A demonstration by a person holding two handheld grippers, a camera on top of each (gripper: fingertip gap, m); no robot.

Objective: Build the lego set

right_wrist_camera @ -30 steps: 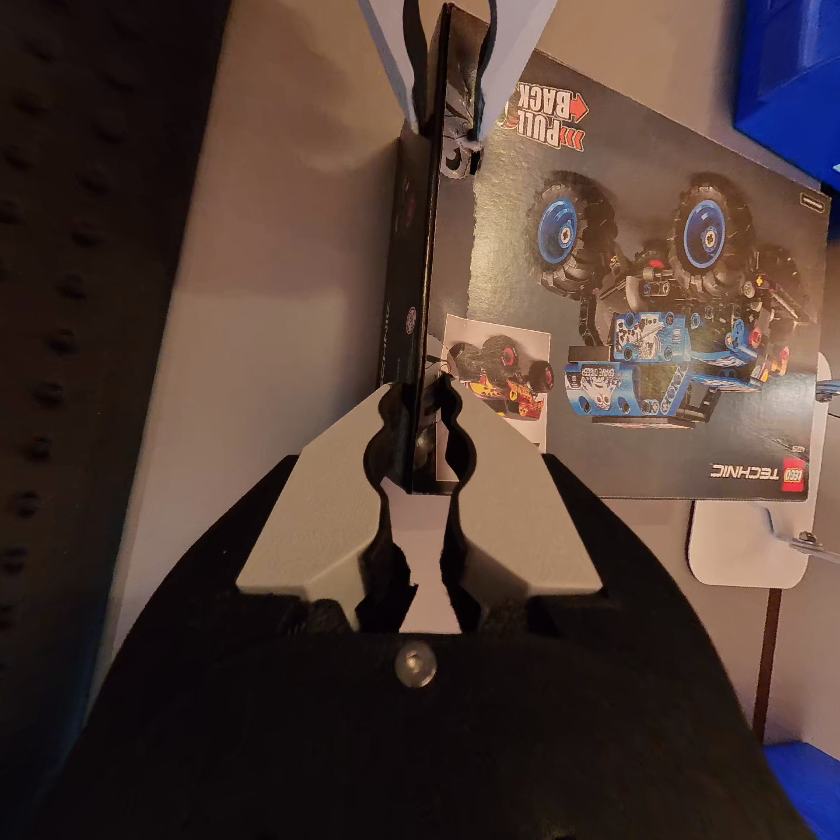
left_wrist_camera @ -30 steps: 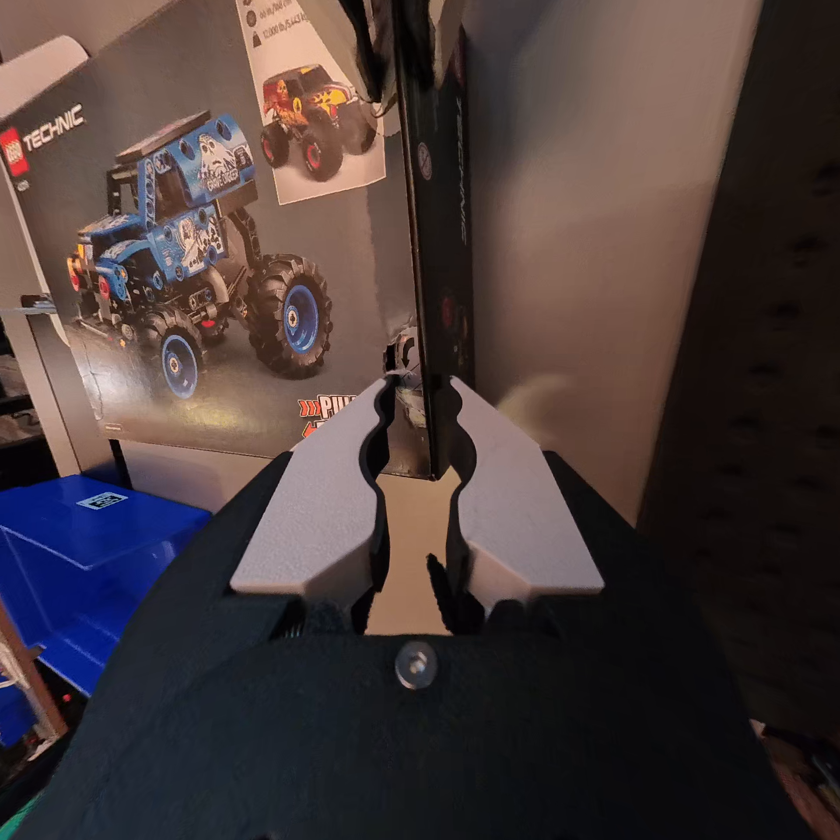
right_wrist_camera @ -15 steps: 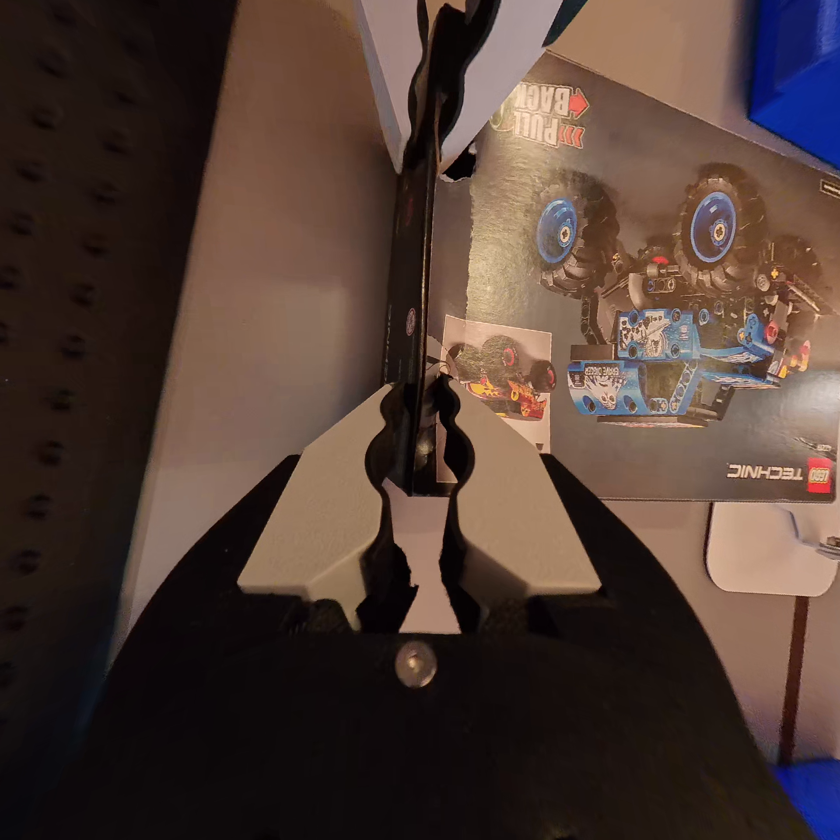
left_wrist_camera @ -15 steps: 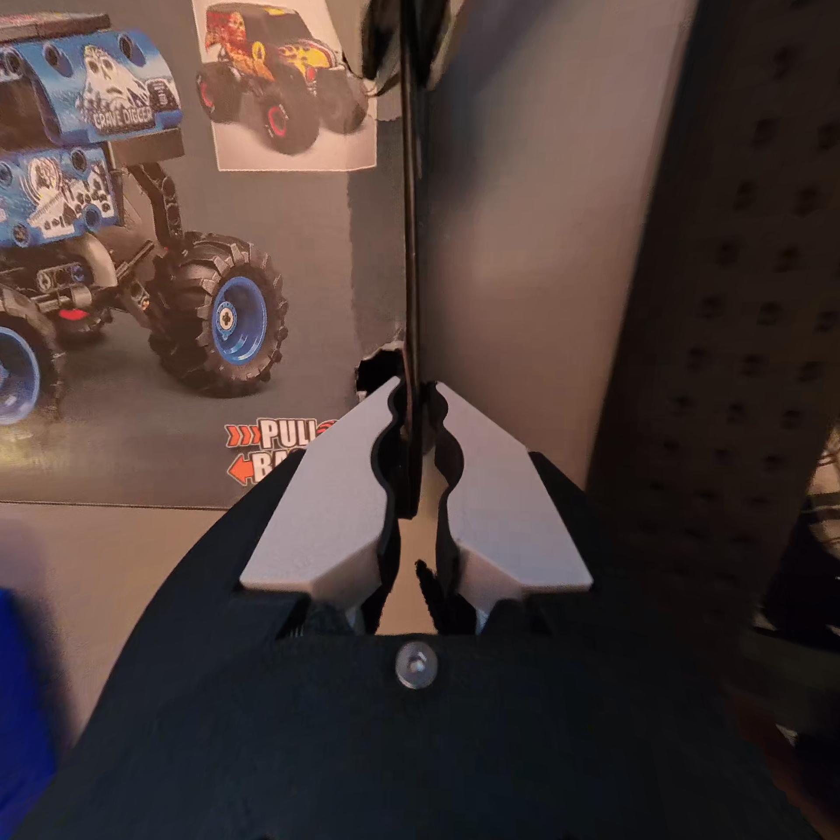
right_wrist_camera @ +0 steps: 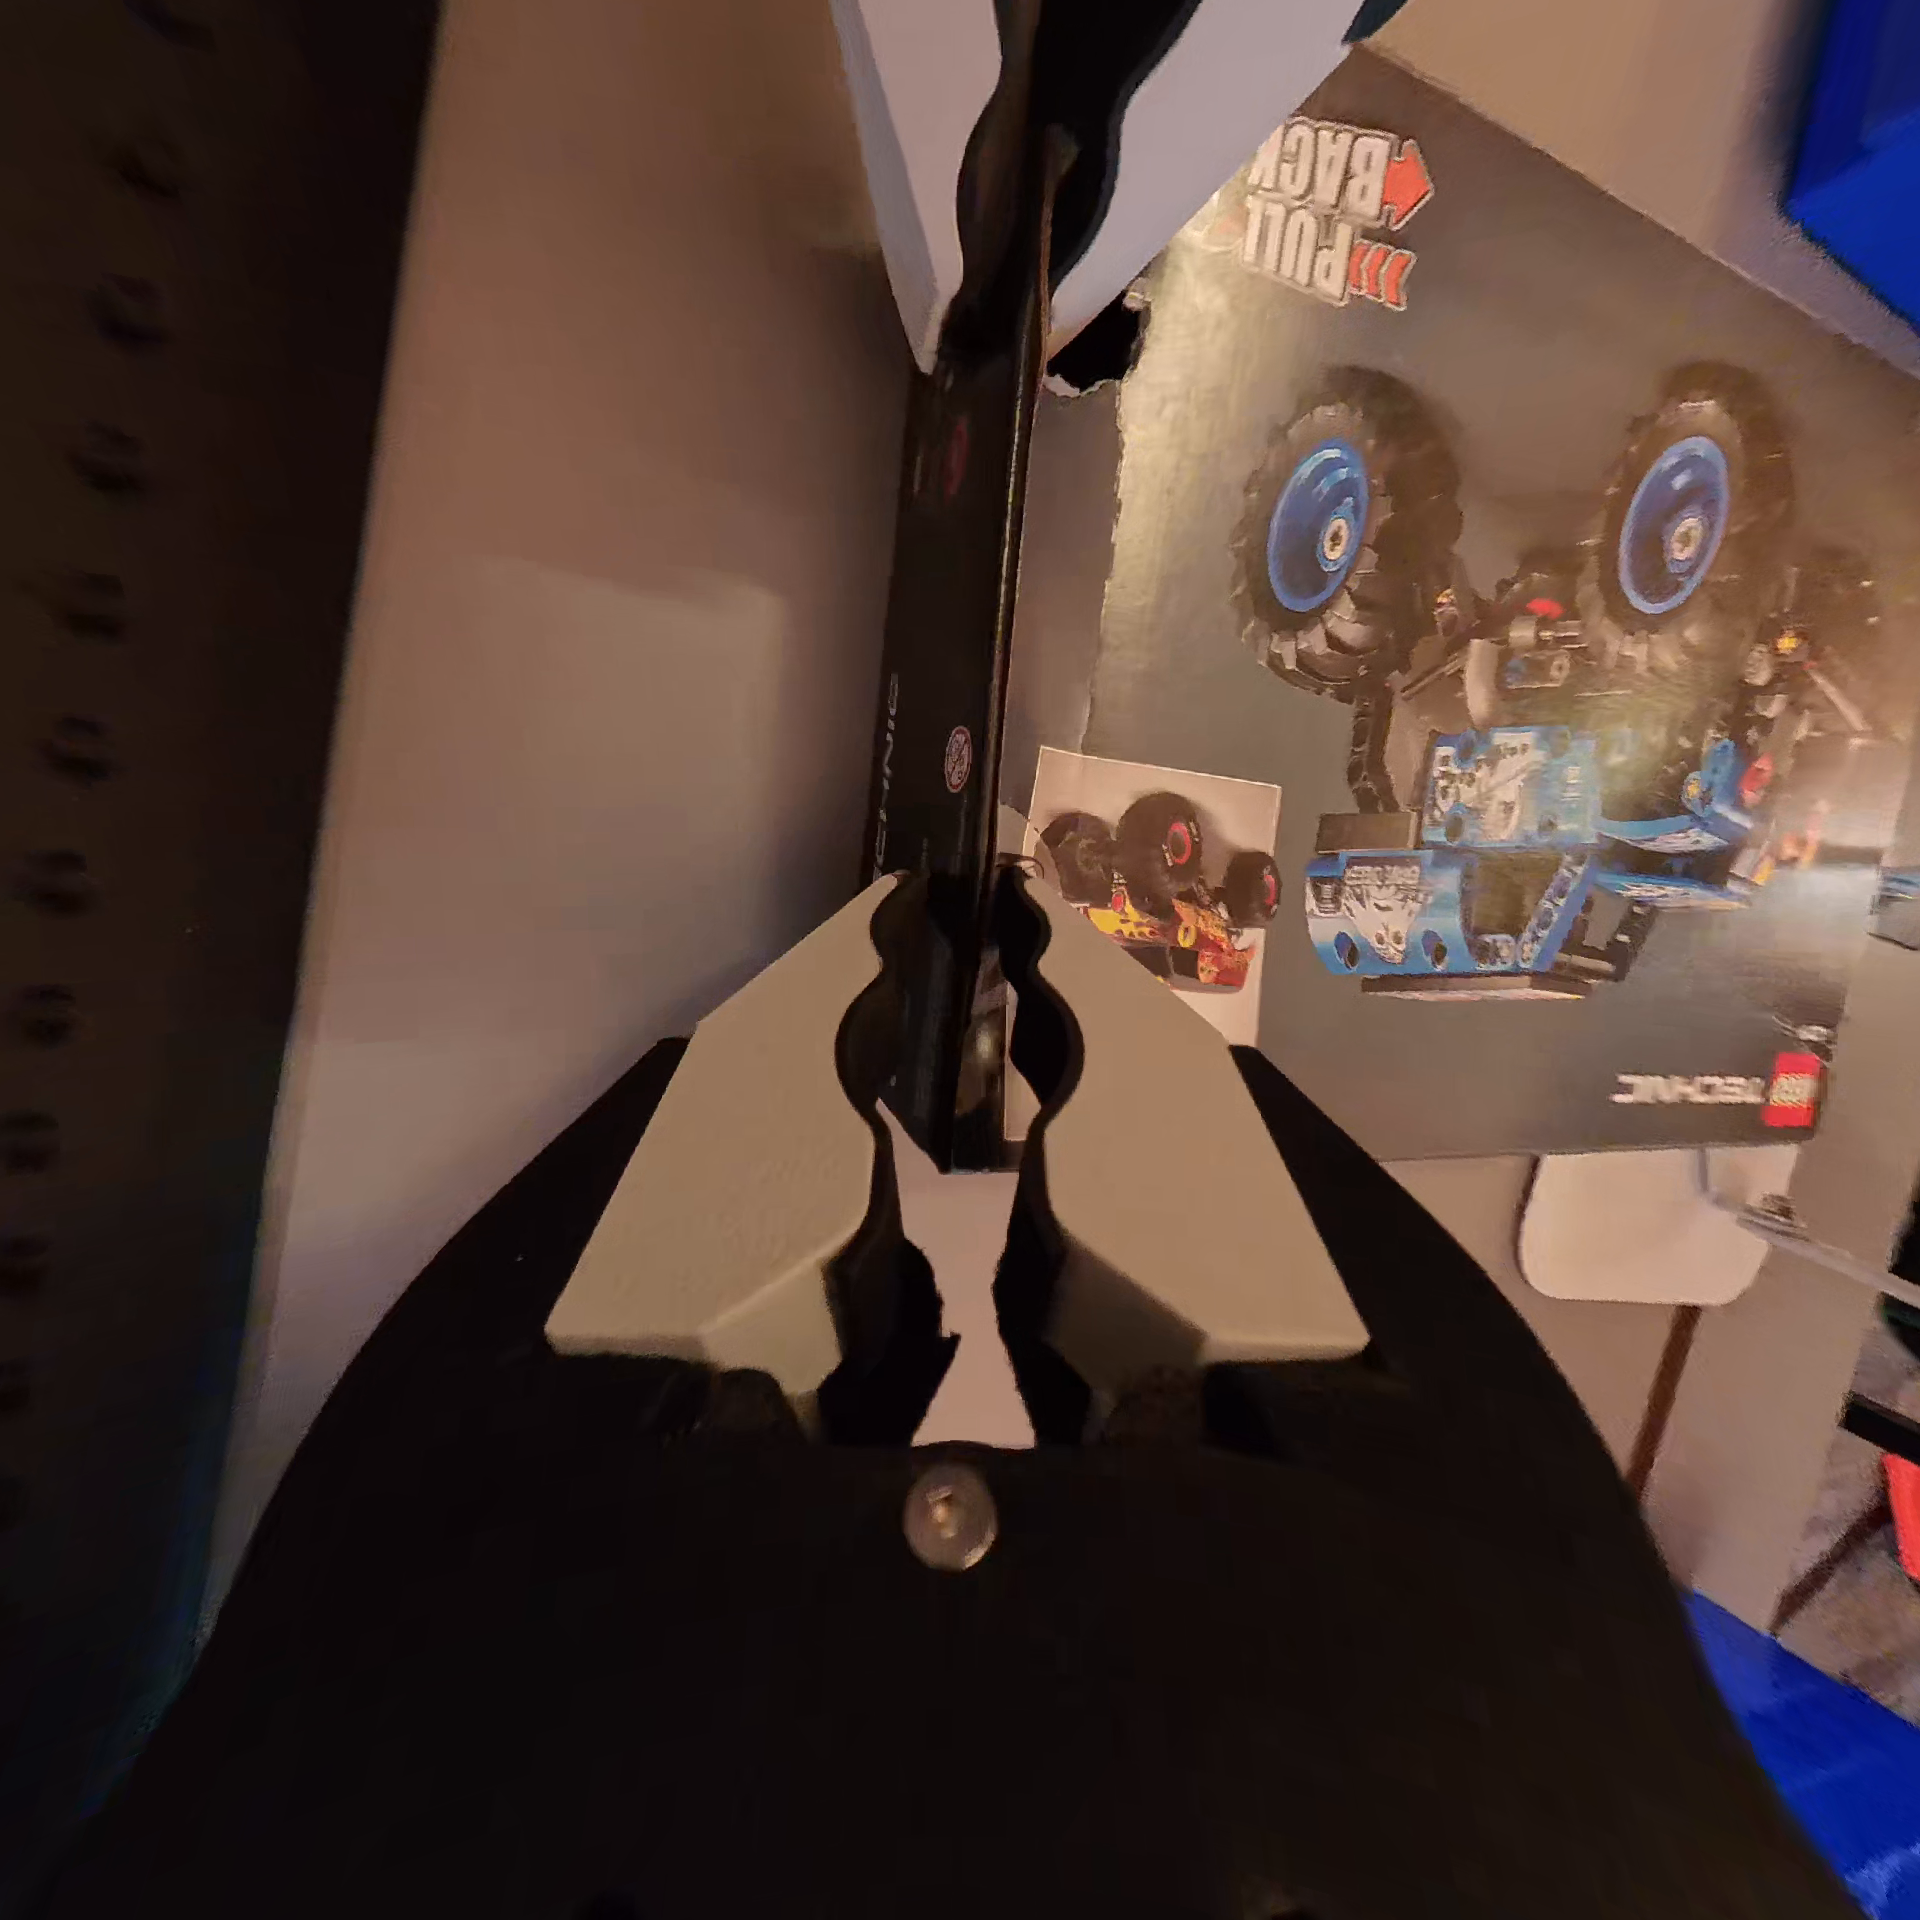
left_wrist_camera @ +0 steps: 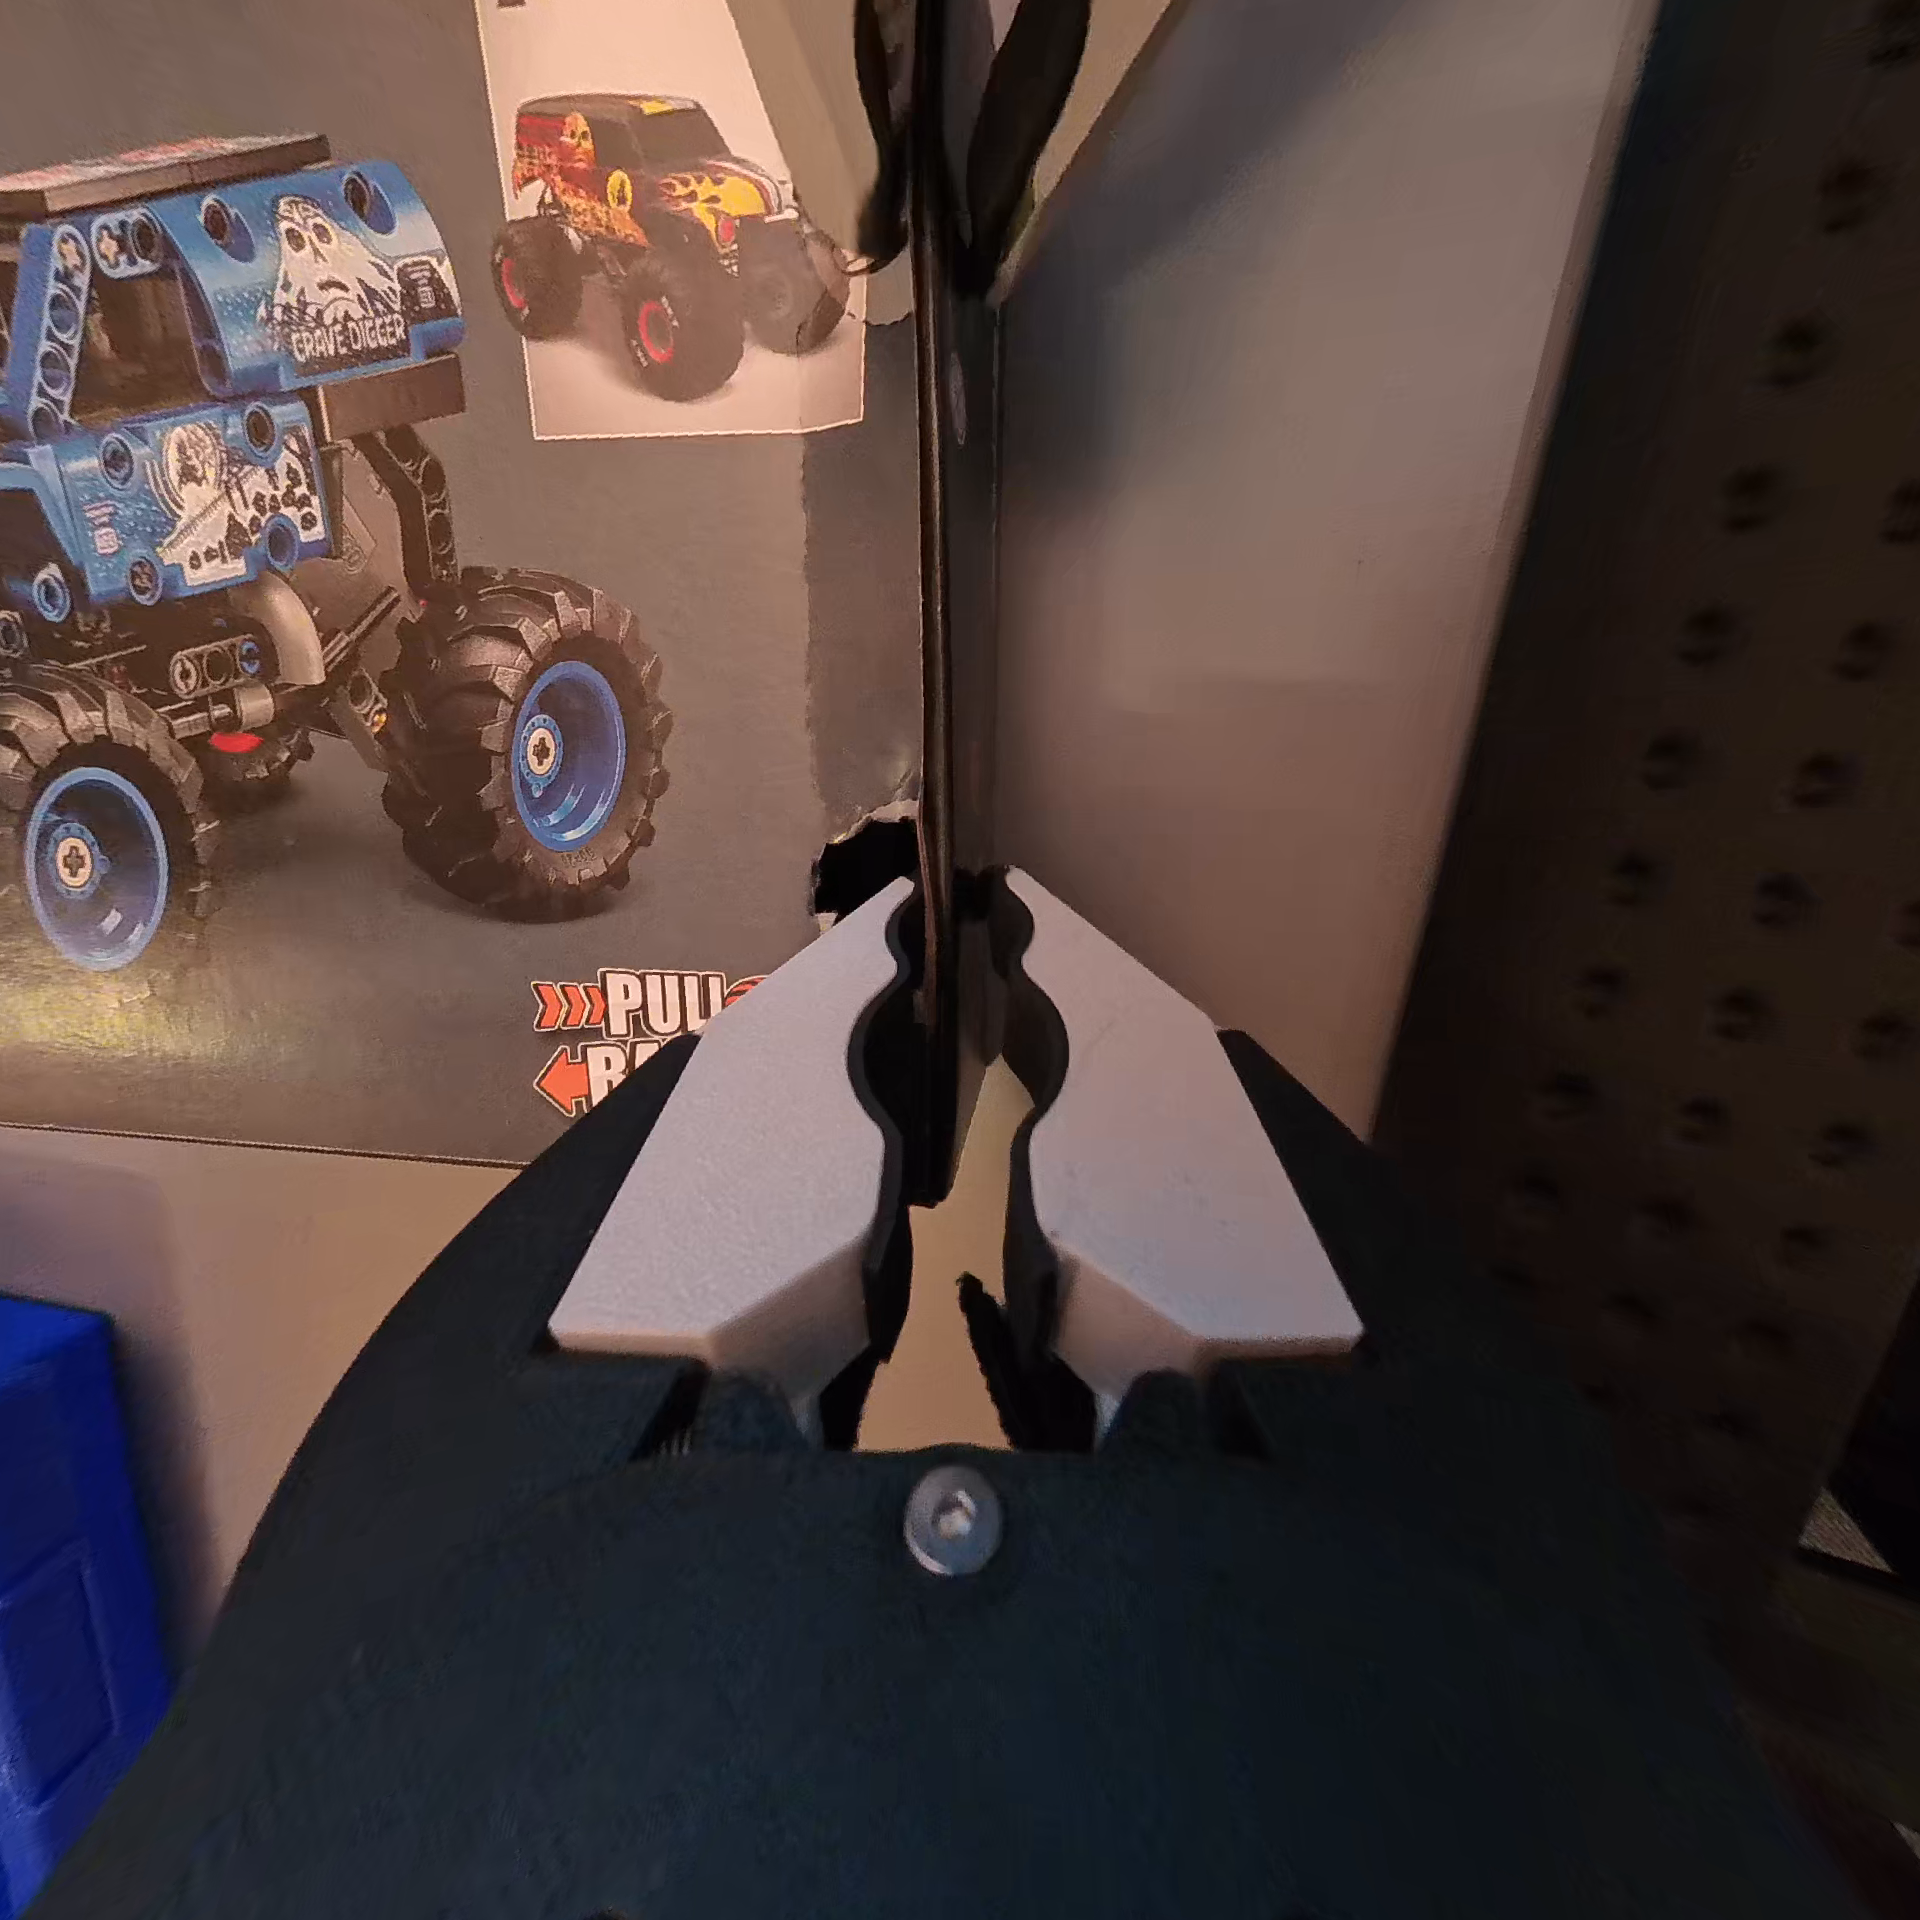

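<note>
The lego box (left_wrist_camera: 416, 623) lies flat on the pale table, its dark front showing a blue monster truck. Its black end flap (left_wrist_camera: 951, 623) stands up edge-on. My left gripper (left_wrist_camera: 961, 894) is shut on one end of the flap, beside a torn hole (left_wrist_camera: 862, 862) at the box corner. My right gripper (right_wrist_camera: 951, 894) is shut on the flap's (right_wrist_camera: 956, 675) other end. Each gripper shows at the top of the other's view: the right one (left_wrist_camera: 956, 156), the left one (right_wrist_camera: 997, 208). The box (right_wrist_camera: 1455, 831) appears upside down in the right wrist view.
A dark perforated panel (left_wrist_camera: 1714, 831) borders the table on the flap's far side and also shows in the right wrist view (right_wrist_camera: 156, 727). Blue bins (left_wrist_camera: 52, 1558) (right_wrist_camera: 1849, 156) stand beyond the box. A white rounded plate (right_wrist_camera: 1631, 1236) lies next to the box edge. Tip to tip, the grippers are about 9 centimetres apart. About 35 centimetres separates my right fingertips from the white rounded plate (right_wrist_camera: 1631, 1236).
Both grippers have stayed shut on the flap. The flap has turned from showing its face to nearly edge-on, and the torn hole at the corner has opened wider. The left view has shifted closer.
</note>
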